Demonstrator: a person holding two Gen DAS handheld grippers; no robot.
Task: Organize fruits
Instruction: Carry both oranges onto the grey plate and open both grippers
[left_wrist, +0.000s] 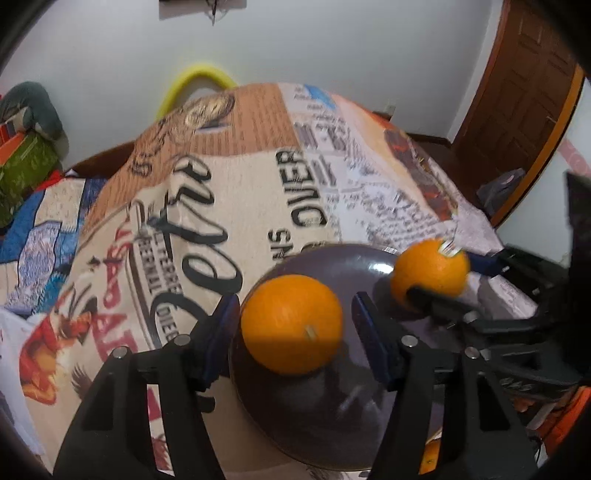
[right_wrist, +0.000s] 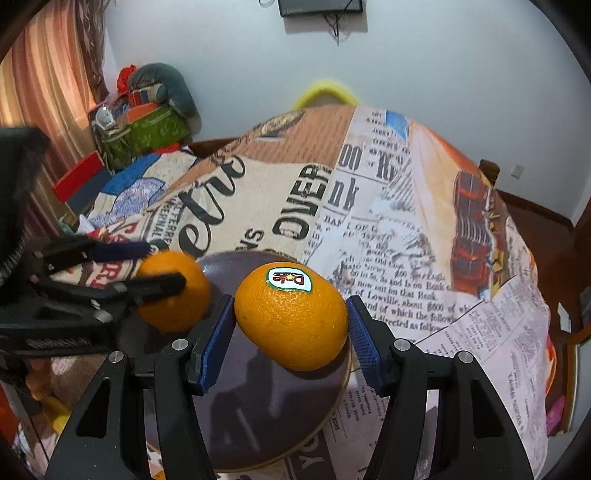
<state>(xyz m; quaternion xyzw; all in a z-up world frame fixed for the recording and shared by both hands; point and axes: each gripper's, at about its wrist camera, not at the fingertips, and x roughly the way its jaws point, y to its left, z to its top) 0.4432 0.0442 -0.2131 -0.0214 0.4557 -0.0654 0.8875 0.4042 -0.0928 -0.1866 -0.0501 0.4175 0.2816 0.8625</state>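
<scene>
dark glazed ceramic, a brownish-purple plate (left_wrist: 317, 417) lies on a table under a printed cloth (left_wrist: 207, 206) of newspaper text and big lettering; the plate's near edge is cut off by gripper arms in both views. the left gripper (left_wrist: 291, 328) has an unlabelled orange (left_wrist: 291, 325) between its blue pads (left_wrist: 369, 332): the left pad looks to touch the peel while a narrow gap shows on the right, so the jaws are spread rather than pinching, and the blur makes it hard to be sure. the right gripper (right_wrist: 291, 325) has a stickered orange (right_wrist: 291, 317) over the plate; its pads (right_wrist: 218, 339) sit at the peel on both sides and appear to pinch it. whether either fruit rests on the plate cannot be told. a yellow arc (left_wrist: 199, 85) peeks from behind the table's far edge, mostly hidden. beyond are a pale wall, a wooden door (left_wrist: 517, 110), striped curtains (right_wrist: 48, 92) and a cluttered pile of bags (right_wrist: 147, 110). something orange (left_wrist: 430, 458) shows partly below the plate.
</scene>
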